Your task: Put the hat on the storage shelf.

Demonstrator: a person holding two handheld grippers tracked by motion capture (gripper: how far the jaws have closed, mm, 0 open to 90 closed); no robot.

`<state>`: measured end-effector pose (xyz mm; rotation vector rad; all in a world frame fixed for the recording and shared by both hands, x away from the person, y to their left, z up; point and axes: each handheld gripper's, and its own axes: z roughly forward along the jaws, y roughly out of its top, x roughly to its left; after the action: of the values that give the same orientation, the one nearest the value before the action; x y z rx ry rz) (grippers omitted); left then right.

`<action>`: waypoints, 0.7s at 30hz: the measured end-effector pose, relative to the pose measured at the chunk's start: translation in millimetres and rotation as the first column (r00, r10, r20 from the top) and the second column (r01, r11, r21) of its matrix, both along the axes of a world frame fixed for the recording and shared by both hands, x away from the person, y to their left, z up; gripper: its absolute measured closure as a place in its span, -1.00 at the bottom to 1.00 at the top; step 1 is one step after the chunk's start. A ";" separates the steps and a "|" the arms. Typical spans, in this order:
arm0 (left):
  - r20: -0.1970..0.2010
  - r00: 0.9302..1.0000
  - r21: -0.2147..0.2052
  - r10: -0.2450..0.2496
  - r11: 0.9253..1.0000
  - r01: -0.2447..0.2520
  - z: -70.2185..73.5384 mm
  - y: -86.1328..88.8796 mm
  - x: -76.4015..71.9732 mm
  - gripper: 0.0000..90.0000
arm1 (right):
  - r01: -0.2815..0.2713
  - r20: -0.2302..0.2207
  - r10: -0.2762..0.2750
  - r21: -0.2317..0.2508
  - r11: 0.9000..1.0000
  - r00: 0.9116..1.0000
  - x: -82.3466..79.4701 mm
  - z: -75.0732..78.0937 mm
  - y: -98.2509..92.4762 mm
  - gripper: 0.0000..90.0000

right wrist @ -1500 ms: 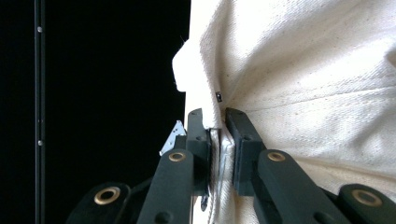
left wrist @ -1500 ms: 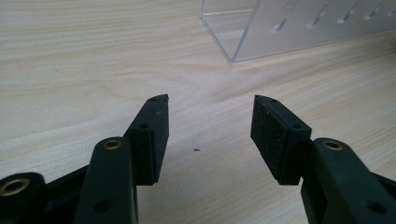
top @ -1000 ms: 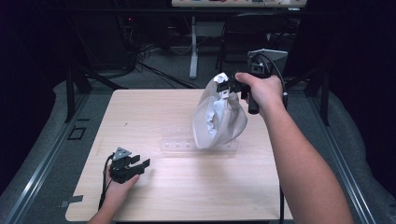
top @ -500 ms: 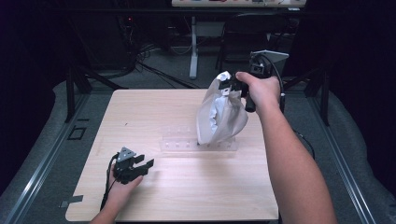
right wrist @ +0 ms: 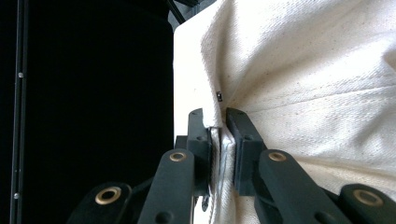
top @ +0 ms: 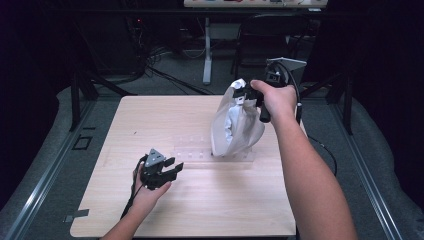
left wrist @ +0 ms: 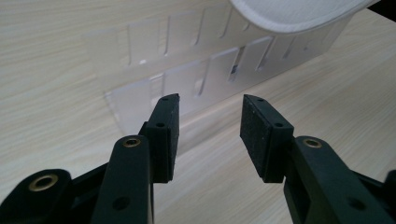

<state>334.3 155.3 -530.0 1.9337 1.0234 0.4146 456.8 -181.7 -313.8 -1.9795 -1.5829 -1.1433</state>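
Note:
A white cloth bag [top: 234, 131] hangs above the table's far right, its bottom resting on a clear slotted plastic rack [top: 197, 151]. My right gripper [top: 244, 95] is shut on the bag's top edge; in the right gripper view the jaws [right wrist: 218, 122] pinch a fold of the cloth [right wrist: 308, 70]. My left gripper [top: 175, 168] hovers low over the table, left of the rack. Its jaws [left wrist: 212, 105] have just been closing, still stand apart and hold nothing. They point at the rack [left wrist: 196, 79], and the bag's hem [left wrist: 294, 14] shows above it.
The wooden table [top: 150, 115] carries only the rack and bag. A dark floor with cables and a chair lies beyond the far edge. A metal rail [top: 45, 175] runs along the left side.
My left gripper has moved right and slightly up toward the rack, and its jaws have narrowed. The right gripper and the bag have stayed almost still.

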 end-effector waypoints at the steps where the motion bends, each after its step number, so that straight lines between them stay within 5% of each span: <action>1: 0.000 1.000 0.000 0.000 1.000 0.000 0.0 0.0 0.0 0.28 | 0.000 0.000 0.000 0.000 1.000 1.000 0.0 0.0 0.0 0.79; 5: 0.012 0.999 -0.005 -0.044 0.999 0.044 7.4 -24.9 2.9 0.28 | -0.001 -0.001 0.001 -0.003 1.000 1.000 -0.1 0.8 -1.0 0.79; 9: 0.033 0.994 0.043 -0.108 0.993 0.106 12.9 -60.8 5.1 0.17 | 0.003 0.002 -0.003 -0.003 1.000 1.000 -0.4 1.5 -0.9 0.79; 21: 0.086 0.985 0.094 -0.147 0.986 0.139 27.9 -108.5 6.4 0.08 | -0.006 0.004 0.006 -0.001 1.000 1.000 -0.7 1.0 -0.9 0.79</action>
<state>340.7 46.8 -502.1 2.0319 0.8130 0.4700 456.0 -182.5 -312.8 -1.9729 -1.5912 -1.1442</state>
